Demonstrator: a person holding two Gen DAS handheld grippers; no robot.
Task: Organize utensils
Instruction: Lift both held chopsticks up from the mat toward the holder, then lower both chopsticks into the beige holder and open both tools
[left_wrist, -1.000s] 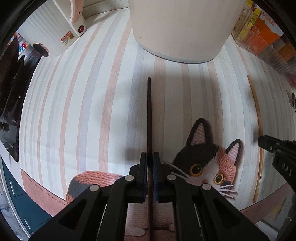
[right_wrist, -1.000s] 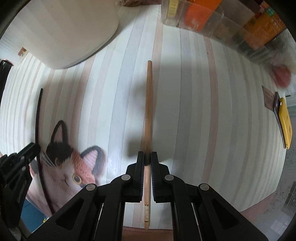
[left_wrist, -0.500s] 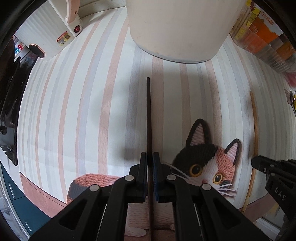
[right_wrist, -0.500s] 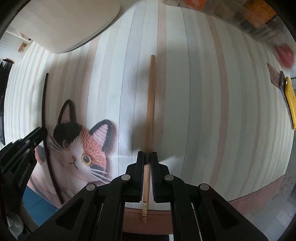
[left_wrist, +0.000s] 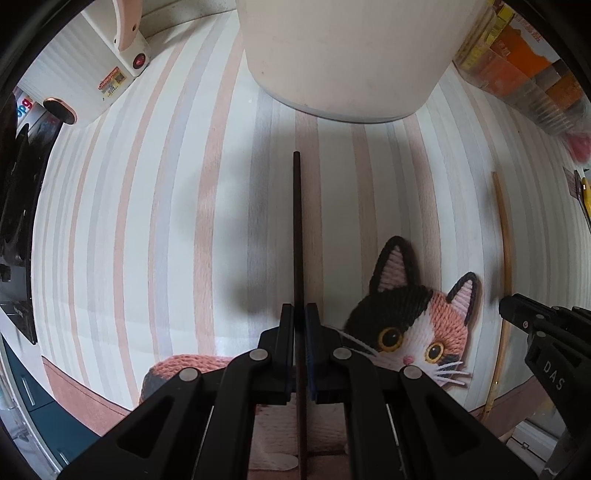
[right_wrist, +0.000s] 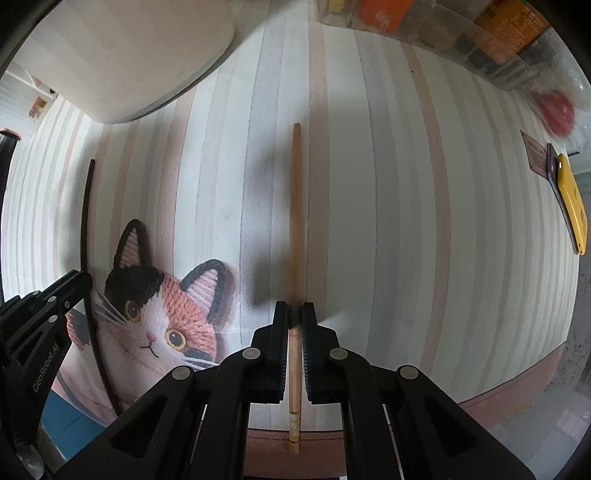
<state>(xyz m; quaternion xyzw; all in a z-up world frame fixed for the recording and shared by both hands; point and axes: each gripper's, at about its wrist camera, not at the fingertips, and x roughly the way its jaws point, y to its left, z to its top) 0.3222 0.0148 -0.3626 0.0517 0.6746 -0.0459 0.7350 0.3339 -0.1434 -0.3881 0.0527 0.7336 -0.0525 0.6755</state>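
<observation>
Chopsticks are both lifted over the striped tabletop (left_wrist: 155, 206) near the big white tub (left_wrist: 351, 55), none stowed yet: my left jaws (left_wrist: 300, 325) clamp the thin black chopstick (left_wrist: 297, 229), my right jaws (right_wrist: 294, 321) the light wooden chopstick (right_wrist: 295, 206).

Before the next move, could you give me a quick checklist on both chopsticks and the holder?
1. Left gripper shut on the dark chopstick: ok.
2. Right gripper shut on the wooden chopstick: ok.
3. Each chopstick lies straight along its gripper's fingers, not skewed: ok.
4. White container stands beyond both chopstick tips, nothing on the striped mat in between: ok.
5. Container's opening free to take the chopsticks: cannot tell, only its outer wall shows.
6. The two grippers are apart, with the cat picture between them: ok.
</observation>
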